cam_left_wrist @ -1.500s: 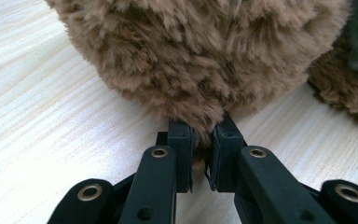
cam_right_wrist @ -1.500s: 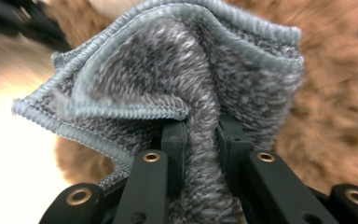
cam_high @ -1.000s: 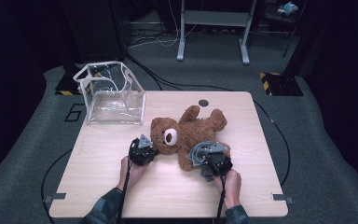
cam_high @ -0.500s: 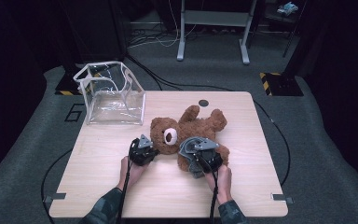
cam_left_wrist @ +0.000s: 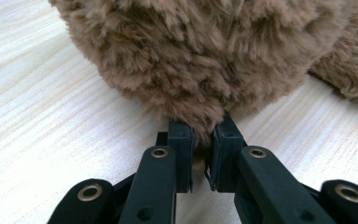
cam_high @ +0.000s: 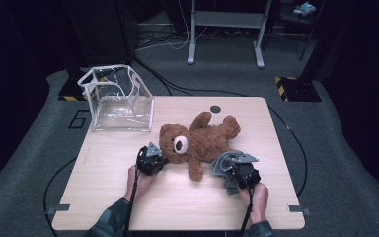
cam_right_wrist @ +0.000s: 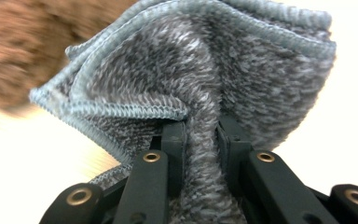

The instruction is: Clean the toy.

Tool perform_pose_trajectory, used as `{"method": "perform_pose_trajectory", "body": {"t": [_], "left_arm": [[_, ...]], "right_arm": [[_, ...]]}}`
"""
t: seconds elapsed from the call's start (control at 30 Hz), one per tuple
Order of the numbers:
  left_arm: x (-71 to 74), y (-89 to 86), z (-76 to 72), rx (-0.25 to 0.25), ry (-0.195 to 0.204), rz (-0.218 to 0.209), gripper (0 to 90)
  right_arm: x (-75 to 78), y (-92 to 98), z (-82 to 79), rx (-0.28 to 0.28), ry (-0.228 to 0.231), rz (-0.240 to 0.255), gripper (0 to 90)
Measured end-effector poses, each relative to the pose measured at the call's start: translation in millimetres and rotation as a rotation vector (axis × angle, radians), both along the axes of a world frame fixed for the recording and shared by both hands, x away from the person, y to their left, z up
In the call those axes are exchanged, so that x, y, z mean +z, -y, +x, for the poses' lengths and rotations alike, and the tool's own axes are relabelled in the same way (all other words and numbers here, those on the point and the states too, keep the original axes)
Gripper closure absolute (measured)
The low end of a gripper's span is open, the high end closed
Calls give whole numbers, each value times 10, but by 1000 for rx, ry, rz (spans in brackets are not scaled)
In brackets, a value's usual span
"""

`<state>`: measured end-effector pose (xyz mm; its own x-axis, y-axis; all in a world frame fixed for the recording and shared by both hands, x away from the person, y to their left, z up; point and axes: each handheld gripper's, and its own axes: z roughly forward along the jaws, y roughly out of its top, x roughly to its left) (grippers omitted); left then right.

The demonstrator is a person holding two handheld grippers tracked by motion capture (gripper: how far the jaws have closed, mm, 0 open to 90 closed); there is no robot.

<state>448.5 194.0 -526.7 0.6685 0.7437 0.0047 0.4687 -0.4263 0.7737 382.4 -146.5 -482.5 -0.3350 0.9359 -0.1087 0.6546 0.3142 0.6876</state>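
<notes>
Grip check — left gripper pinching teddy bear fur, right gripper clamped on grey knit cloth; wipe gently, bear held steady.

one teddy bear, one grey cloth, one clear bag, two grippers

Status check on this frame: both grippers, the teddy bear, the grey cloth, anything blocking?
Left gripper shut on teddy bear fur. Right gripper shut on grey cloth, beside the bear's leg. Clear bag stands apart at the table corner; nothing blocking.
</notes>
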Motion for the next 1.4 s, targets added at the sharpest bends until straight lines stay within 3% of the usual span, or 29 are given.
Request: {"method": "perform_pose_trajectory", "body": {"t": [0.17, 0.2, 0.3, 0.4, 0.5, 0.6, 0.67, 0.87, 1.0, 1.07, 1.13, 1.17, 1.2, 1.27, 1.33, 1.4], "left_arm": [[-4, 4, -1, 4, 5, -3, 813], [1, 2, -1, -1, 0, 1, 813], [-8, 10, -2, 9, 12, -3, 813], [-8, 9, -2, 9, 12, -3, 813], [-5, 8, -2, 9, 9, 0, 813], [1, 1, -1, 0, 0, 2, 813], [-3, 6, -2, 7, 7, 2, 813], [-8, 9, -2, 9, 12, -2, 813], [-8, 9, -2, 10, 12, -2, 813], [-6, 9, -2, 10, 10, 0, 813], [-4, 7, -1, 7, 8, 0, 813], [-4, 7, -1, 7, 8, 0, 813], [-4, 7, -1, 7, 8, 0, 813], [-4, 8, -2, 7, 8, 0, 813], [-2, 7, -3, 8, 7, 4, 813], [-2, 8, -3, 8, 7, 3, 813]], "right_arm": [[102, 203, -55, -37, 31, 31, 763], [243, 246, -63, -38, 59, 54, 763], [421, 196, -2, -7, 109, 86, 762], [531, 41, 125, 43, 125, 119, 762], [462, -137, 280, 67, 89, 101, 762], [292, -159, 368, 51, 40, 79, 763], [225, -93, 350, 42, 33, 97, 764], [181, 174, 187, -28, 14, 72, 764], [114, 371, 125, -83, -24, 67, 763], [135, 471, 109, -104, -20, 65, 762], [212, 554, 100, -130, 22, 84, 762], [212, 554, 100, -130, 22, 84, 762], [333, 609, 105, -137, 65, 119, 761], [395, 603, 141, -129, 89, 144, 760], [400, 550, 208, -115, 83, 152, 759], [325, 473, 276, -102, 46, 135, 759]]}}
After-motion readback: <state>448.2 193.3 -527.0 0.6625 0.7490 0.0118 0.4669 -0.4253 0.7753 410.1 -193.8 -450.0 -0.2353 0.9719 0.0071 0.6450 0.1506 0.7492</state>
